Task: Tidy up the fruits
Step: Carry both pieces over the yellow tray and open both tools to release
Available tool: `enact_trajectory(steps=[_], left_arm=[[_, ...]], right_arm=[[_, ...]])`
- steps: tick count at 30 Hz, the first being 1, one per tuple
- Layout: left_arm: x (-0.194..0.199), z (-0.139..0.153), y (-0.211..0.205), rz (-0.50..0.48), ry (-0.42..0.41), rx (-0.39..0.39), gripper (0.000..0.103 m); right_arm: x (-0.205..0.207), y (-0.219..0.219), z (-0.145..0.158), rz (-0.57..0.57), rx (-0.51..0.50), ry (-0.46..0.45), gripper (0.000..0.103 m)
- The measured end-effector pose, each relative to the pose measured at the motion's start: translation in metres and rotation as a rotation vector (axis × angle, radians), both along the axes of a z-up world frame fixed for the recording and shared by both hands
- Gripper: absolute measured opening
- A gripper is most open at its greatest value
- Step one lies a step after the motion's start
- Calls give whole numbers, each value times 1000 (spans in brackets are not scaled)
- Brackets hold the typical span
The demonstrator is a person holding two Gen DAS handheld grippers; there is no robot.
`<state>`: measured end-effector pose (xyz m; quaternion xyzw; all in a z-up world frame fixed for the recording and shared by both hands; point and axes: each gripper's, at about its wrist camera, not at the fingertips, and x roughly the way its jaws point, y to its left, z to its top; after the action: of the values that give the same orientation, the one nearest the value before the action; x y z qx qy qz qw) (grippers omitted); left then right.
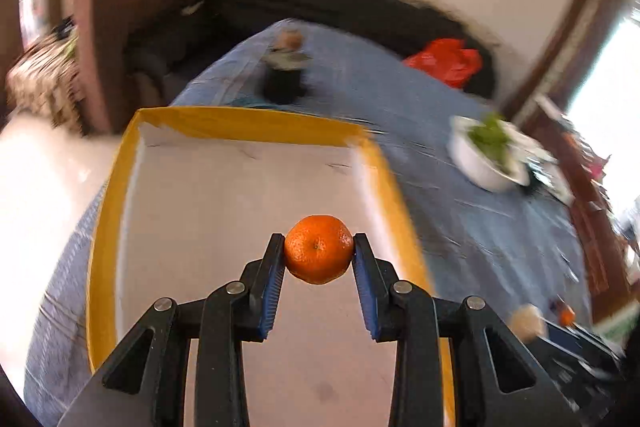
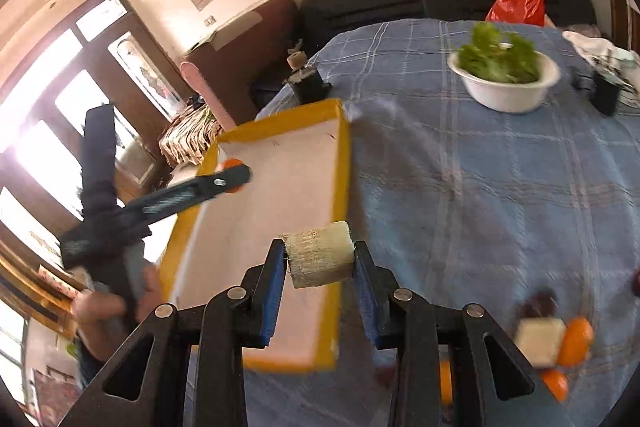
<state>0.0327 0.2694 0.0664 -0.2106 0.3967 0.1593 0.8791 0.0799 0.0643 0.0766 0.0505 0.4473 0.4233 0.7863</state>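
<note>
Blue checked tablecloth (image 2: 500, 187) fills the right of the right wrist view. Yellow-rimmed tray (image 1: 384, 163), bare inside, lies centre frame. White bowl of greens (image 2: 505, 83) upper right. Left gripper (image 1: 319, 255) pinches a mandarin (image 1: 319, 249) over the tray. Right gripper (image 2: 320, 261) pinches a pale fibrous chunk (image 2: 320, 259) at the tray's near rim. Risk: round fruit held only at its sides; a fast swing could roll it out.

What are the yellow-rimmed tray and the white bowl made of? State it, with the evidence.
Yellow-rimmed tray: likely cardboard, matte; folded corners and flat, thin walls suggest it. White bowl: smooth, plain white, probably plastic or ceramic; the pictures cannot settle which.
</note>
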Motion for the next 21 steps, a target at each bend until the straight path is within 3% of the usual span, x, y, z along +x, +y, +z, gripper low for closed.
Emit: enact_trajectory(steps=[6,11,21], left_arm=[[8,-28,30,59,55,-53,33],[7,-31,28,102,68,24,33],[16,-43,34,121,113,6,33]], right_arm=[[44,70,-6,-48,-30,85,37],[72,119,-28,-54,-72,138,37],[91,159,-53,-54,-138,162,38]])
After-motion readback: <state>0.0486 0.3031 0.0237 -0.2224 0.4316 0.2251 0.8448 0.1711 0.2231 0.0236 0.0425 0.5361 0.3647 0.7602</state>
